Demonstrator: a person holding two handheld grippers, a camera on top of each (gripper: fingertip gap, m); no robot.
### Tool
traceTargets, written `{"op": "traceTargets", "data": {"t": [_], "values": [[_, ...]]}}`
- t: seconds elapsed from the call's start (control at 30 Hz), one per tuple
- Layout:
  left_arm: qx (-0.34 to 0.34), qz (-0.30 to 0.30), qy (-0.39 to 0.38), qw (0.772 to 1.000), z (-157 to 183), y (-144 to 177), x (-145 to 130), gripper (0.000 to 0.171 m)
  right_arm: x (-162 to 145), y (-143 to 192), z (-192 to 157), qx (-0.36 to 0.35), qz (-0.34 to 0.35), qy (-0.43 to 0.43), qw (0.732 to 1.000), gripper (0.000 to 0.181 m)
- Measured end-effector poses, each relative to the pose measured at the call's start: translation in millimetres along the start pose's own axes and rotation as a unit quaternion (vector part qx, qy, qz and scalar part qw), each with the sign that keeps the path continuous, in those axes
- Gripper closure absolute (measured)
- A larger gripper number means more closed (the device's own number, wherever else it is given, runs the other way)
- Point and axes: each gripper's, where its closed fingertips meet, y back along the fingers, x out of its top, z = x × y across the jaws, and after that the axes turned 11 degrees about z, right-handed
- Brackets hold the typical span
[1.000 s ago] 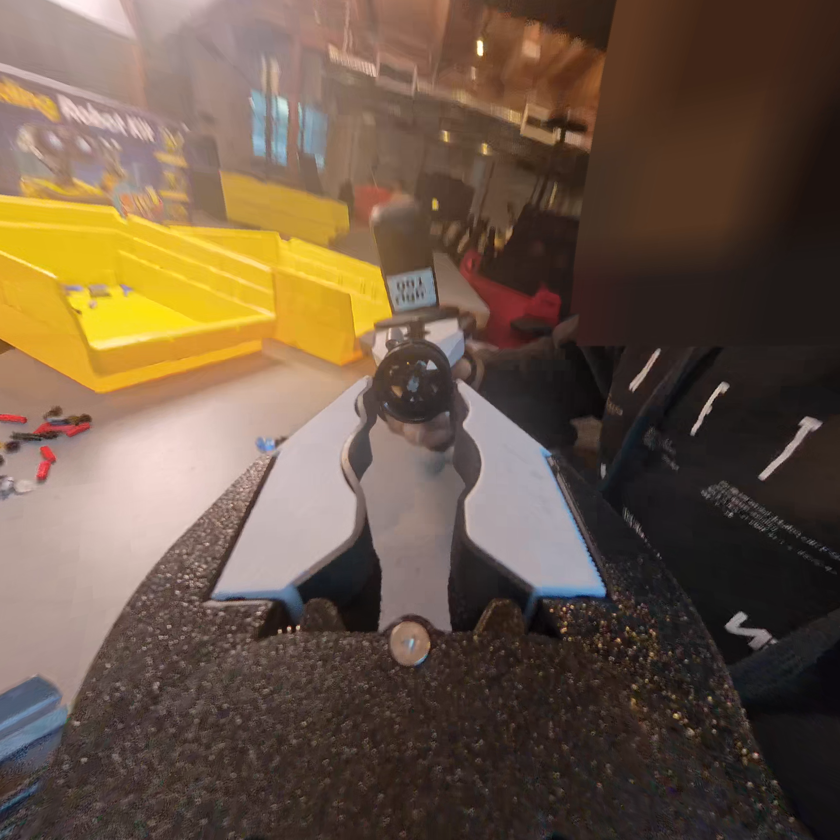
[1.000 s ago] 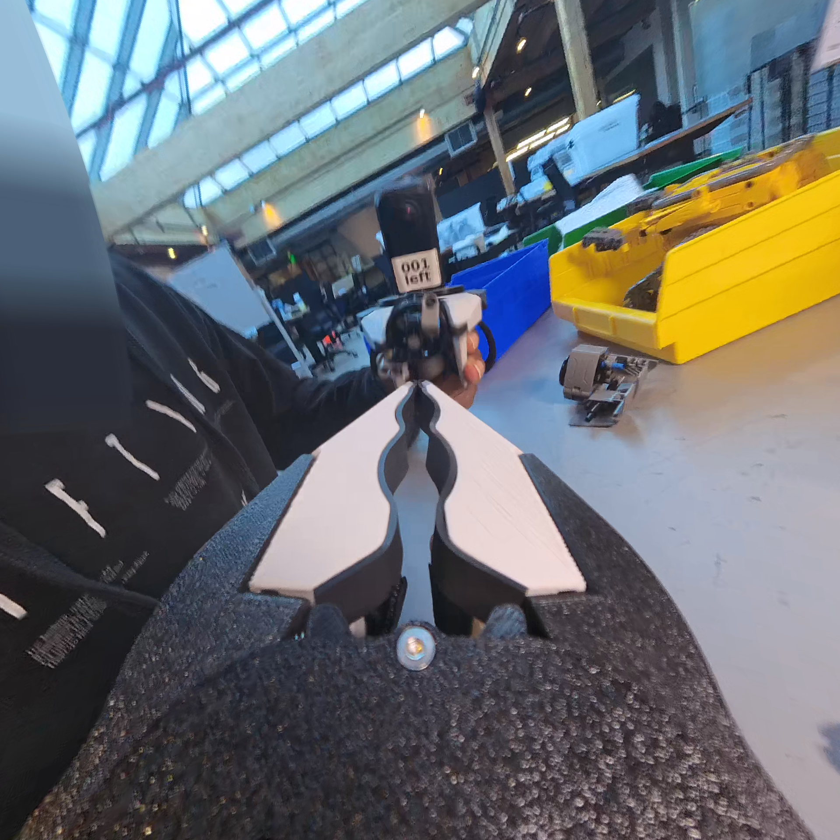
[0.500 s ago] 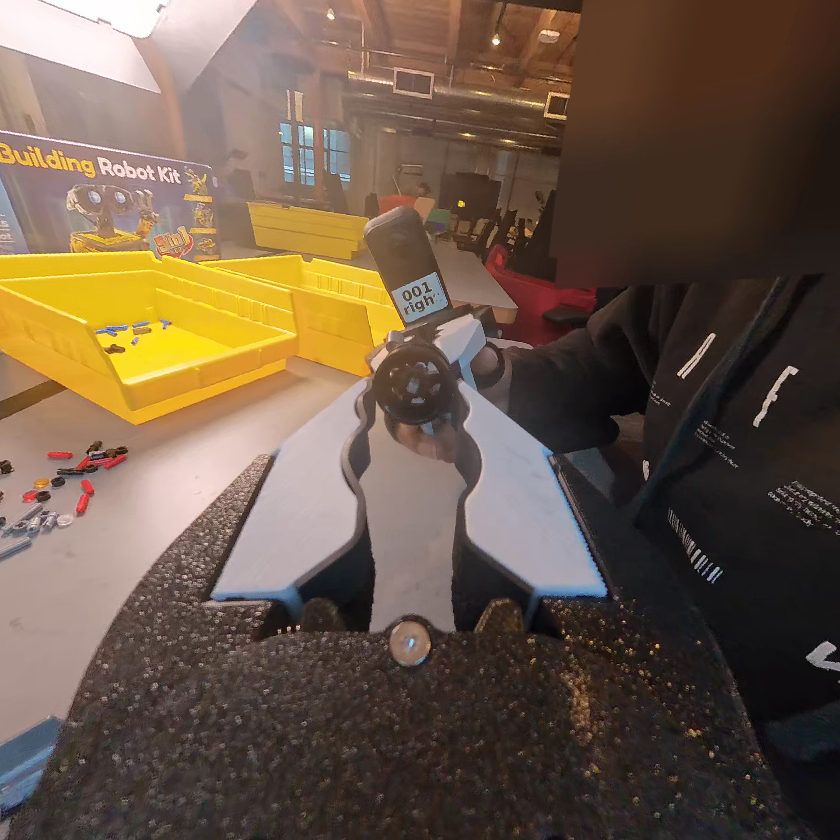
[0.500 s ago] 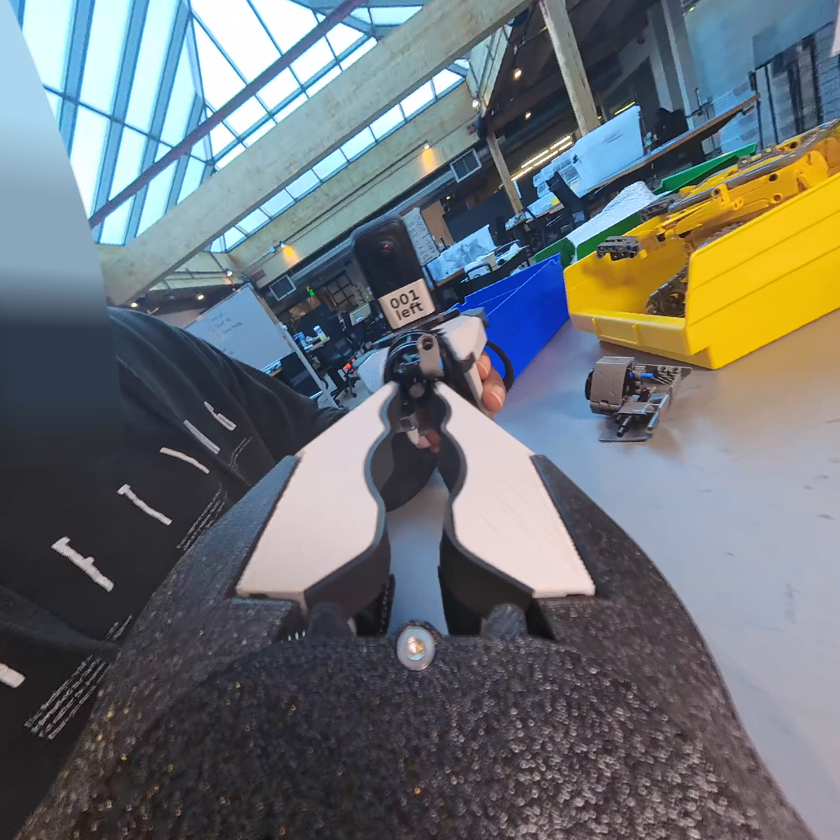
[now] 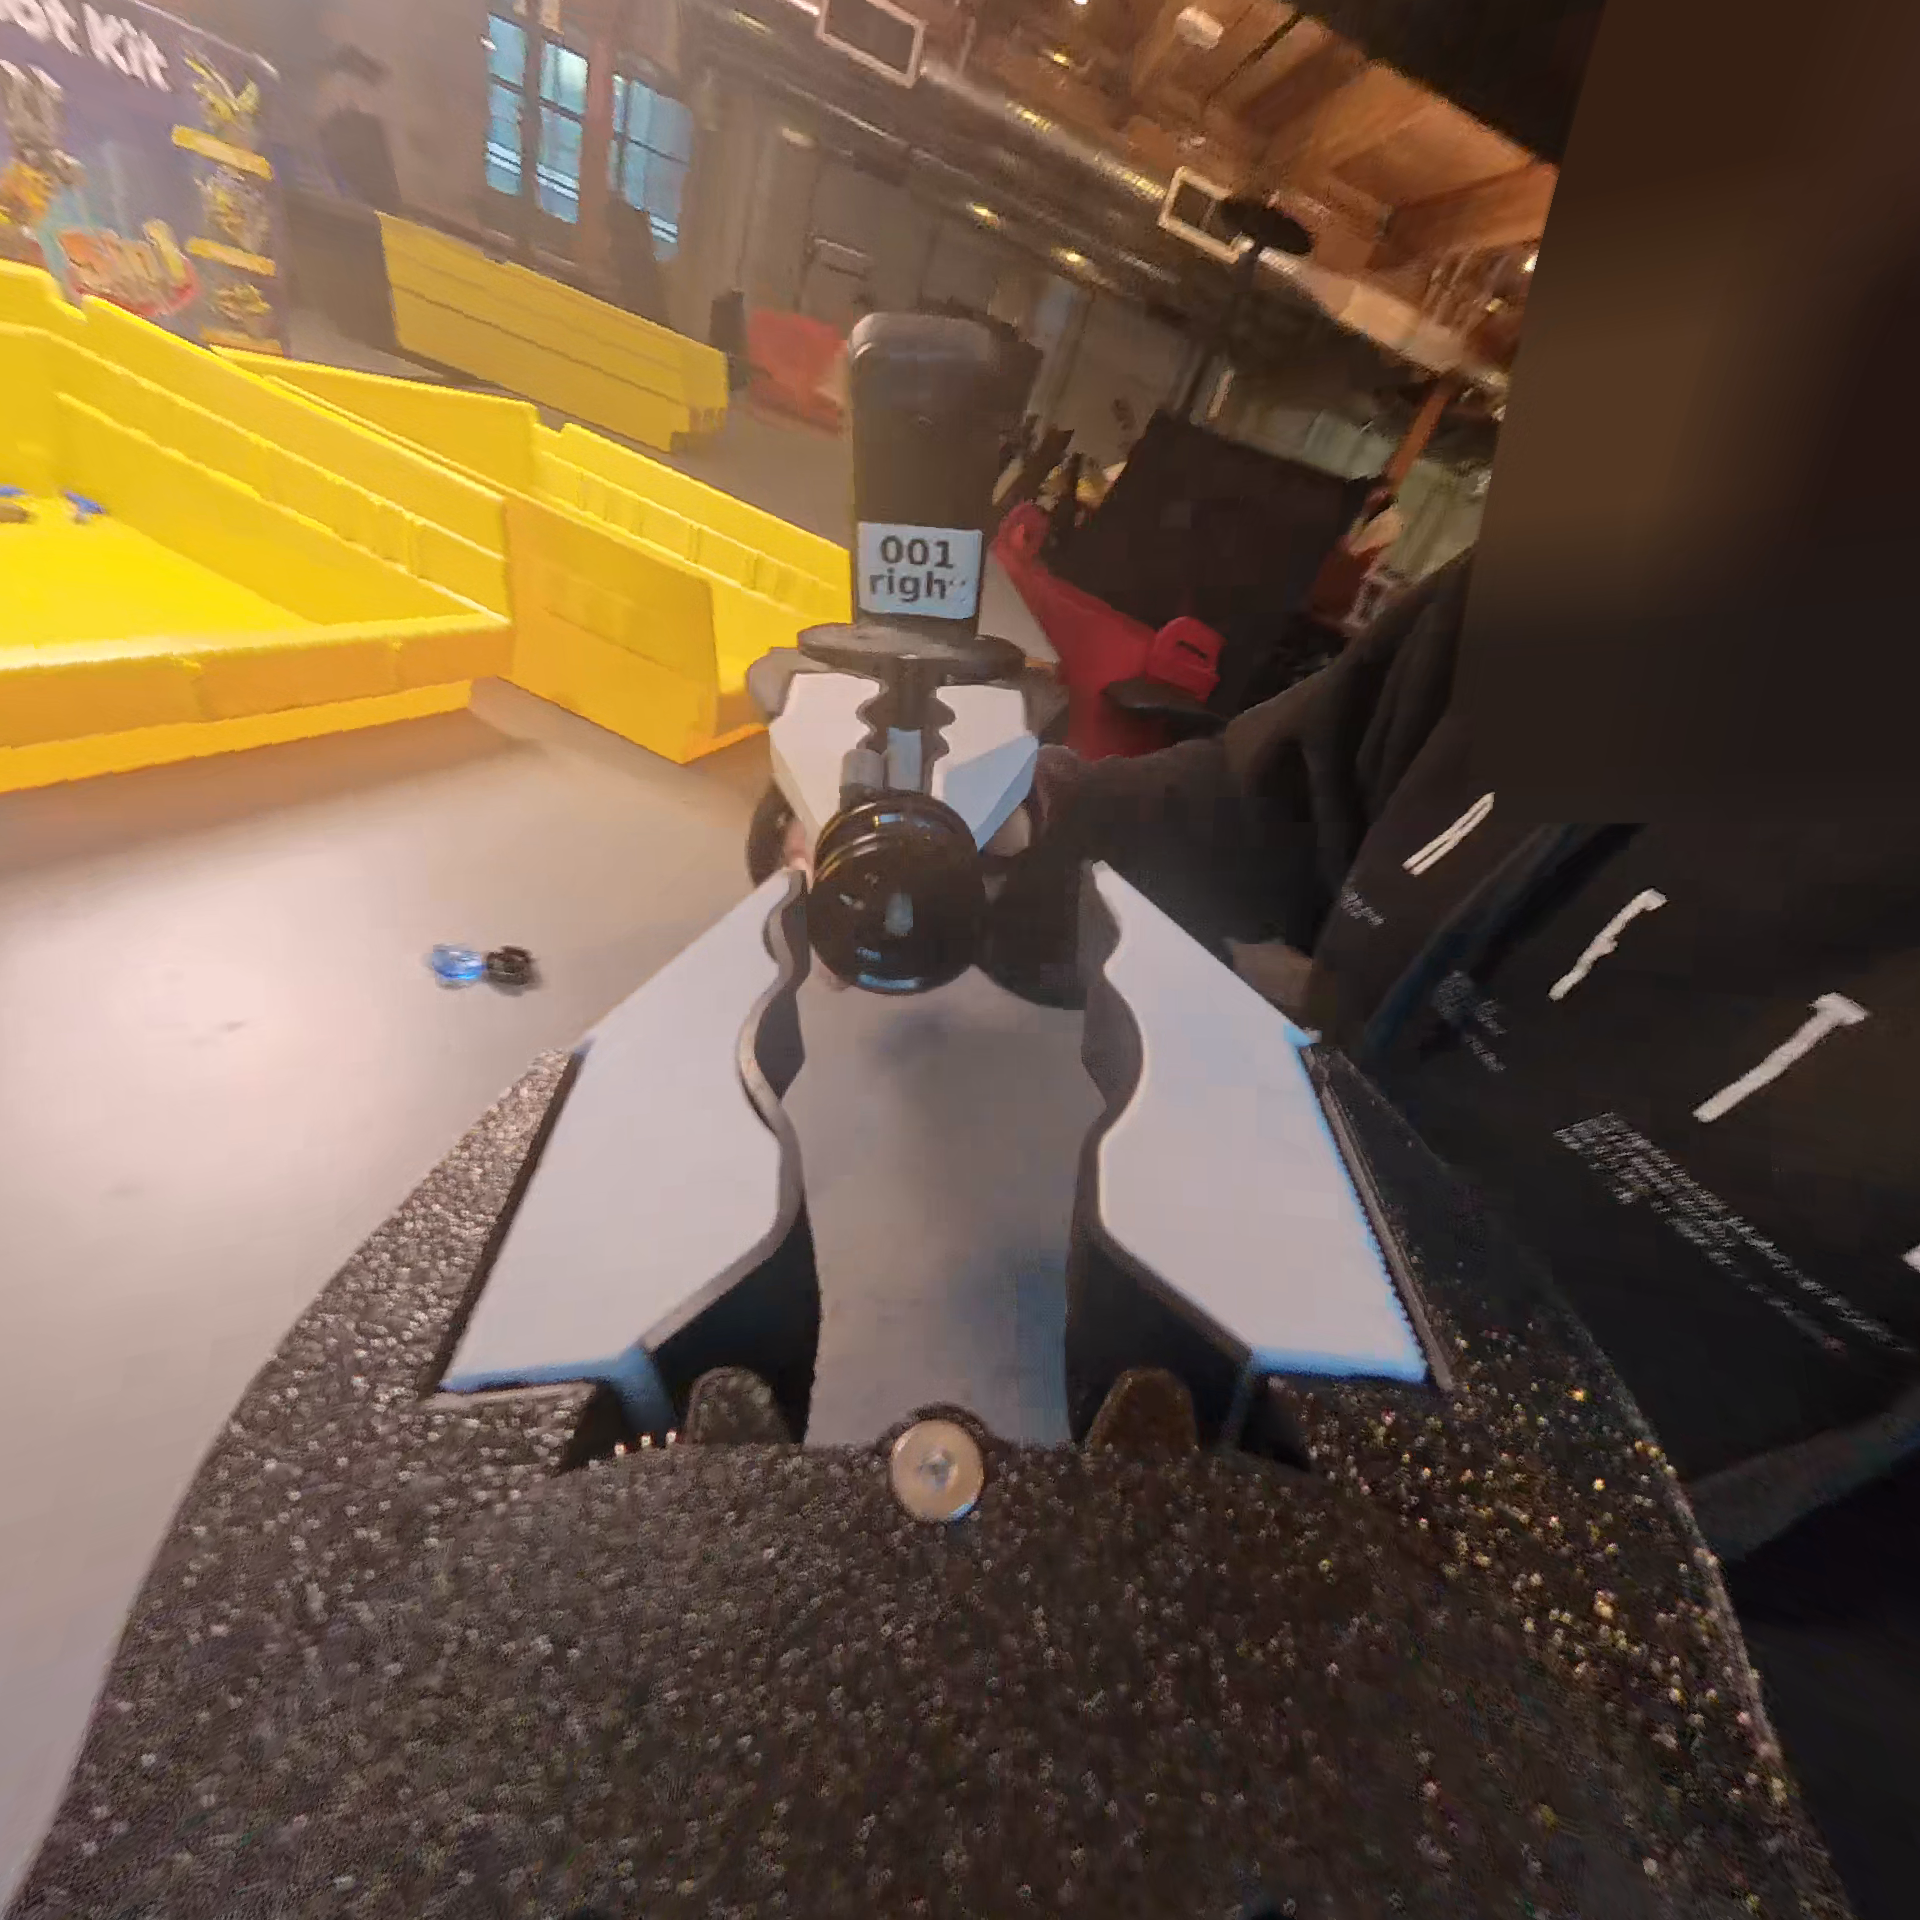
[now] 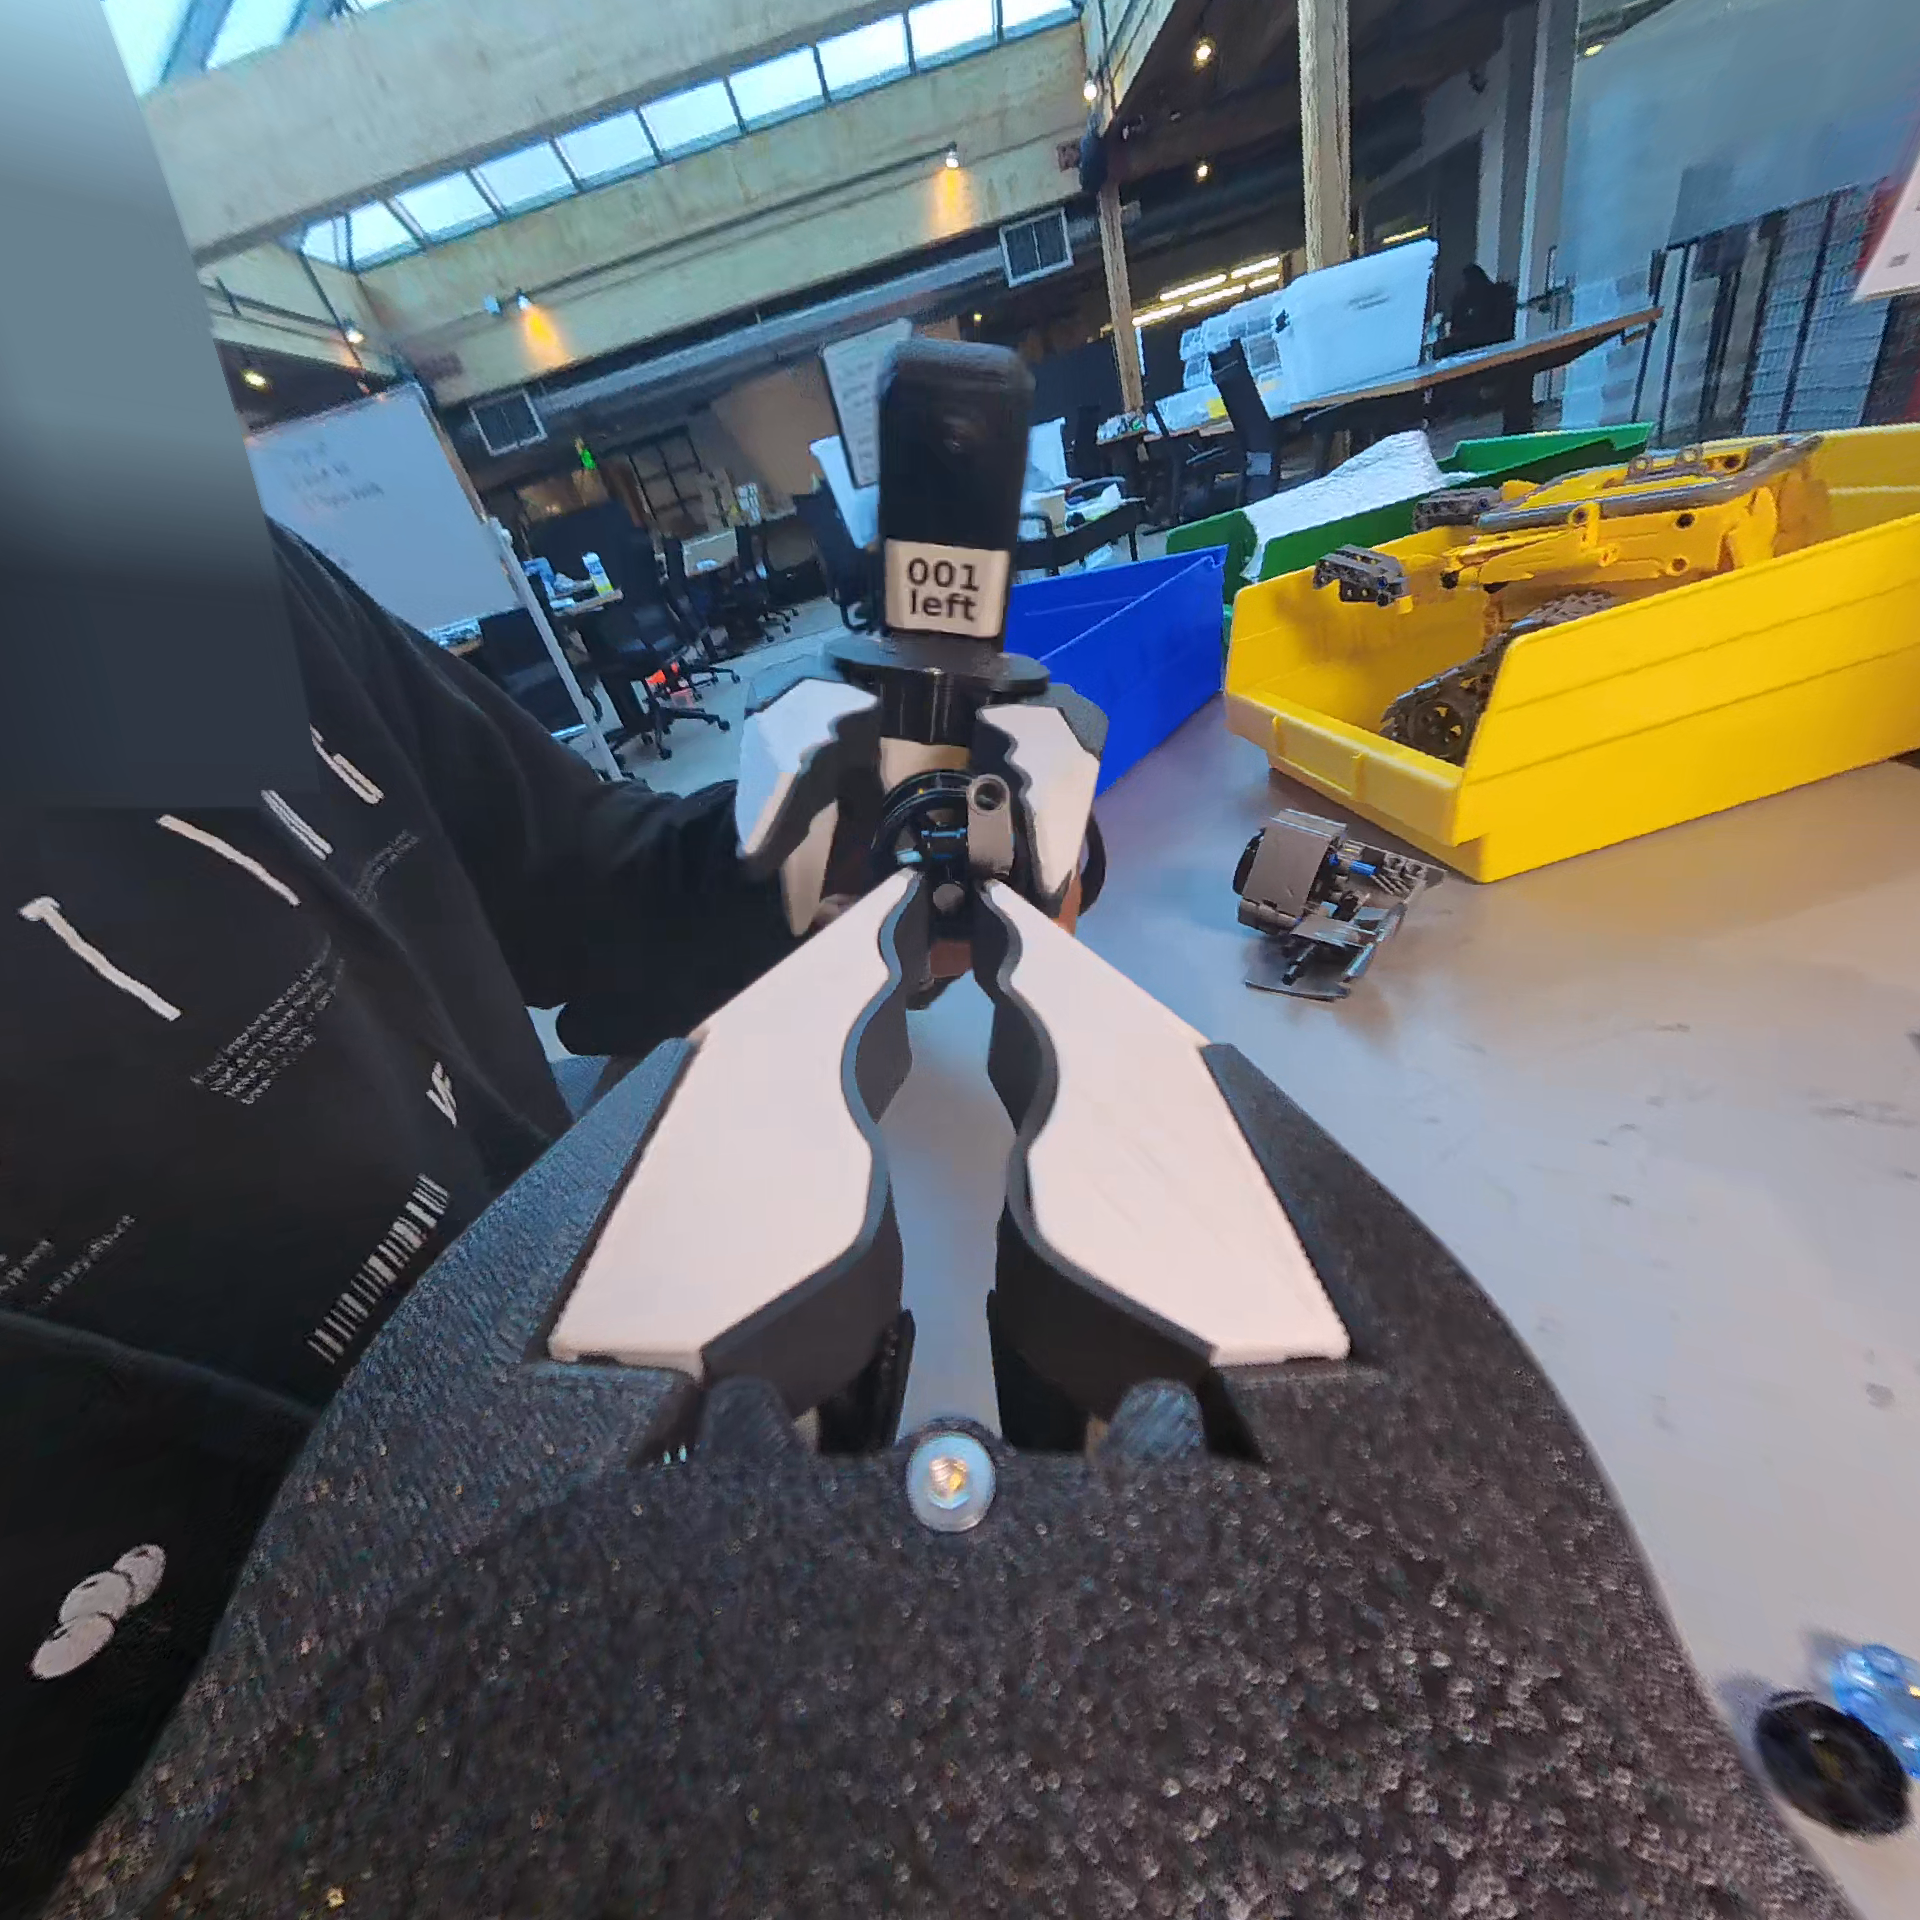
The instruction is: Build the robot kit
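Two hand-held grippers face each other tip to tip above a grey table (image 5: pixel 260 1039). The left gripper (image 5: pixel 945 899) has its jaws wide apart, and a small wheel assembly (image 5: pixel 894 914), a black wheel on a grey axle piece, sits in the gap at its fingertips. The wheel lies just beside the finger on the view's left and clear of the other; contact cannot be confirmed. The right gripper (image 6: pixel 951 888) has its jaws drawn almost together, clamped on the grey axle end of the wheel assembly, so that the piece is held in the air between the two tools. Each gripper carries an upright black camera with a white sticker: one on the right gripper (image 5: pixel 920 447), one on the left (image 6: pixel 951 457). A person's black sleeve (image 5: pixel 1247 790) reaches in behind the right gripper. In the left wrist view, yellow bins (image 5: pixel 260 623) stand at the far side of the table, and a small clear-blue part with a black part (image 5: pixel 478 964) lies loose well to the left of the fingers. In the right wrist view, a yellow bin (image 6: pixel 1610 748) holds a yellow tracked model (image 6: pixel 1558 540), a blue bin (image 6: pixel 1132 644) stands beside it, and a grey-black subassembly (image 6: pixel 1320 894) rests on the table in front of them.
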Motion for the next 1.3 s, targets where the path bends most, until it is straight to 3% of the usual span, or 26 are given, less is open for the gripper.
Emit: {"op": "traceTargets", "data": {"t": [0.07, 0.27, 0.4, 1.3], "values": [[0.008, -0.004, 0.019, 1.000, -6, 1, -3, 0.139, 0, -1, -1, 0.002, -0.002, 0.002, 1.000, 0.175], [0.010, -0.004, 0.019, 1.000, -7, 2, -4, 0.140, -1, 0, -1, 0.000, -0.011, 0.039, 0.999, 0.175], [0.021, 0.015, -0.007, 1.000, -8, 0, 6, 0.141, 10, -1, 0, 0.009, 0.036, -0.005, 0.999, 0.176], [0.031, 0.011, -0.016, 0.999, -12, 2, -3, 0.142, -3, 4, 1, 0.023, 0.025, -0.028, 0.999, 0.176]]}}
